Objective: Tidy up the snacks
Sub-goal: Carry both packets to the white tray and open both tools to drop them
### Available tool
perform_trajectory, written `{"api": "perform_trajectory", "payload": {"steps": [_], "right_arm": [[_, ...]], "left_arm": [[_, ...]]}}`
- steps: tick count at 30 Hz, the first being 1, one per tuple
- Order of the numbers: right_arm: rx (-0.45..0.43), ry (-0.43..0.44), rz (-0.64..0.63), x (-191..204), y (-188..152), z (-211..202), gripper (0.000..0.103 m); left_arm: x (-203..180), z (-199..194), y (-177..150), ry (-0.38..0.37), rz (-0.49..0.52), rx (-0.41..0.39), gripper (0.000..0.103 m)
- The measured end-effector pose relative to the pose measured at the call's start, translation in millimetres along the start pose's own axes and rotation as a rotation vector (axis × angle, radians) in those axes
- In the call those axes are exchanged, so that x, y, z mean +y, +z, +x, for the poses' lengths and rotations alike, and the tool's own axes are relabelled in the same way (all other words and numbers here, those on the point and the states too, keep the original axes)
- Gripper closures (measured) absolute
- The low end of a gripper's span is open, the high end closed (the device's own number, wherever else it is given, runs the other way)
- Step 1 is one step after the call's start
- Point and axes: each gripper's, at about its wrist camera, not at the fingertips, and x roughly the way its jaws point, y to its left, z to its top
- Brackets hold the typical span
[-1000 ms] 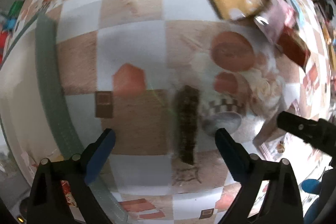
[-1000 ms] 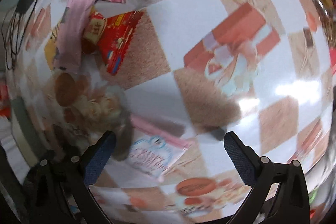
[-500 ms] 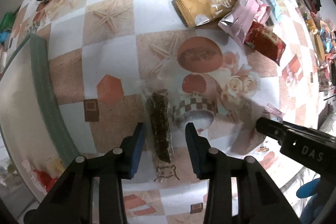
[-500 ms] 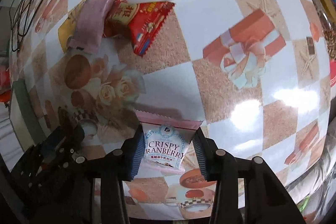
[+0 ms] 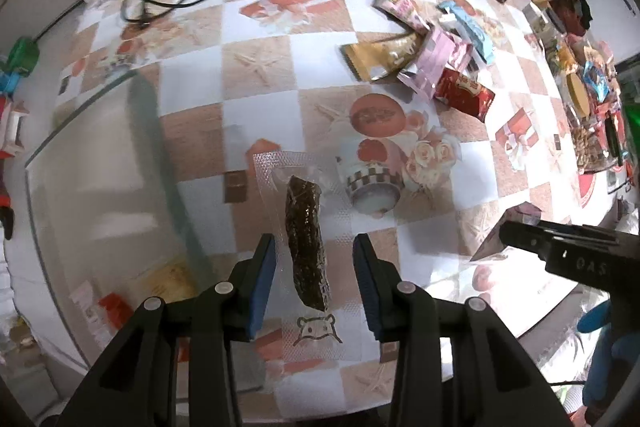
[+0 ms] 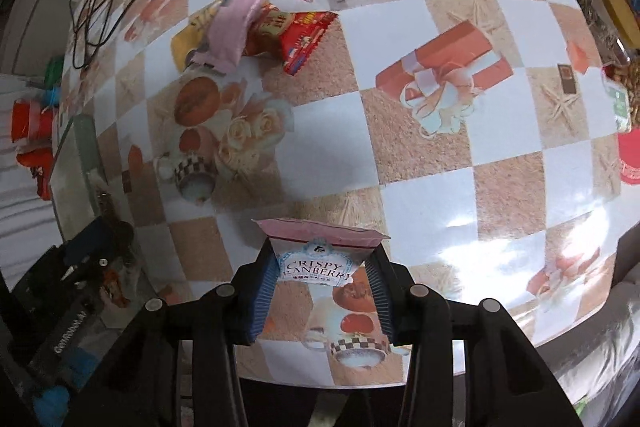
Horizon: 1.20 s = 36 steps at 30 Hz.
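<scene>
Cranberry packet (image 6: 316, 261) — lower part hidden between the right gripper's (image 6: 320, 291) pads; small print under the title illegible. Snack pile (image 5: 424, 55) at one o'clock — overlapping, labels too small to read. Far clutter (image 5: 588, 87) at three o'clock — blurred, cut by the frame edge. Items under the glass sheet (image 5: 100, 163) at eight o'clock: indistinct.

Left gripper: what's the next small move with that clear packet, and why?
Probably carry it left over the glass-walled bin. The left gripper appears shut on the clear packet with the dark snack, the bin already holds snacks, and the right gripper is busy gripping the cranberry packet.
</scene>
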Motion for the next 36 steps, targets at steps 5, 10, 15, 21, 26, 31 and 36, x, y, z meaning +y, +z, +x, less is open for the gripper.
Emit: {"api": "perform_trajectory", "payload": {"steps": [5,10,15,21,26,31,36], "right_arm": [[-0.013,0.003,-0.041,6,-6,0,0.058],[-0.026,0.020,-0.119,31,18,-2,0.058],[-0.031,0.051,-0.222,81,19,-11,0.058],[-0.019,0.097,-0.371,158,16,-10,0.058],[0.004,0.122,-0.467,217,13,3,0.058],[0.044,0.124,-0.535,259,6,22,0.058],[0.100,0.096,-0.576,285,1,49,0.058]], "left_arm": [[29,-17,-23,0.047,-0.076,0.023,0.060],[51,-29,-32,0.059,-0.143,-0.007,0.060],[82,-46,-40,0.092,-0.202,-0.043,0.060],[118,-55,-53,0.125,-0.260,-0.059,0.060],[151,-52,-71,0.151,-0.326,-0.037,0.060],[173,-40,-87,0.140,-0.359,-0.007,0.060],[181,-29,-98,0.136,-0.363,0.027,0.059]]}}
